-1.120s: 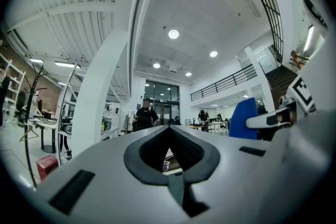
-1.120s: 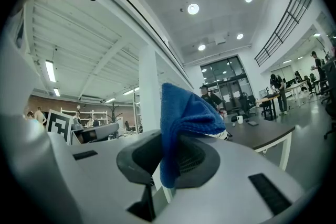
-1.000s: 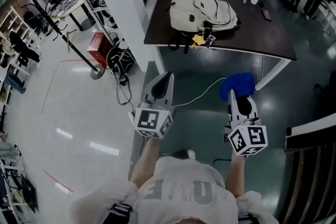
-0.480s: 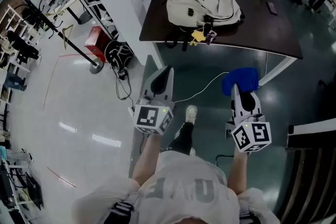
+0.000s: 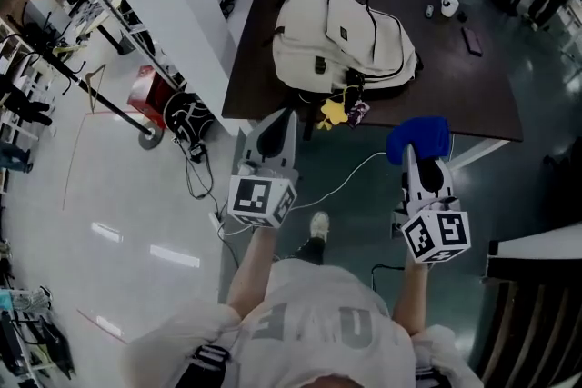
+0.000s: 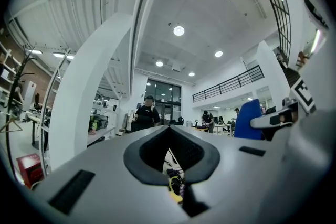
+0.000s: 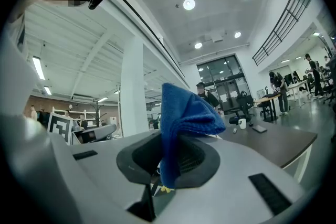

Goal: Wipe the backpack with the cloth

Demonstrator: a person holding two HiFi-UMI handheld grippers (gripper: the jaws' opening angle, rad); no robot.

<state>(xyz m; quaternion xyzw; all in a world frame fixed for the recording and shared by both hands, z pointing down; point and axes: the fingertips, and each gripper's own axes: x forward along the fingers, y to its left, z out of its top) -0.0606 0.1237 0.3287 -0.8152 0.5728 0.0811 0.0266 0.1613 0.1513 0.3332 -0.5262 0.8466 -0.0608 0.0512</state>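
Fingers of the right gripper (image 5: 411, 154) are pinched on a fold of the blue cloth (image 5: 420, 137), which stands up and flops forward over the tips. Those of the left gripper (image 5: 288, 115) are drawn together to a thin slit with nothing between them. Both grippers hang short of the dark table (image 5: 473, 95), over the floor. The cream backpack (image 5: 346, 36) lies flat on the near left part of that table, front panel up, with dark straps and a yellow charm (image 5: 333, 112) at the near edge.

Judged from its look, the cloth is light and limp, so only the part close to the pinch will press firmly. The backpack is probably soft-sided and may dent or slide under a stroke; the free left gripper could steady it at a strap or seam.

A white column (image 5: 173, 4) stands close beside the table's left edge. To the right of the backpack the tabletop is mostly bare, apart from small items far back.
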